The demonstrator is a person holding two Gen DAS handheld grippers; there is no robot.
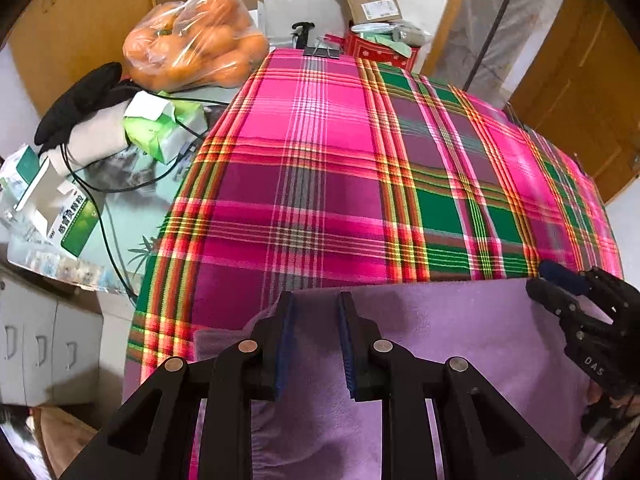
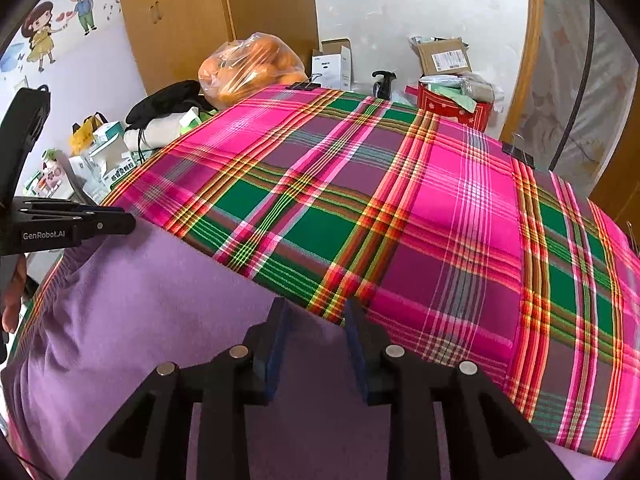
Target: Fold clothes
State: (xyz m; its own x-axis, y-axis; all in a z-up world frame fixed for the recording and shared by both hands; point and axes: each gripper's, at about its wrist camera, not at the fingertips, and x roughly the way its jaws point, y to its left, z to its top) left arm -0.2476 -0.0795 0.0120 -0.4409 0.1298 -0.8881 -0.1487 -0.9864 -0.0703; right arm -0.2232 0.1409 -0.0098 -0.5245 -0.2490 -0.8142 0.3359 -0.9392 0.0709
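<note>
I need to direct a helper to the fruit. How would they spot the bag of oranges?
Start at the pink and green plaid cloth covering the table. Past its far left corner sits a clear plastic bag of oranges, the only round orange bulge beside black fabric and green cartons.

A plaid cloth (image 1: 340, 168) is covering the desk (image 1: 132, 232). A purple garment (image 1: 460, 340) is lying flat on the cloth's near edge. Beyond its far edge, a bag of oranges (image 1: 196, 40) is sitting.
</note>
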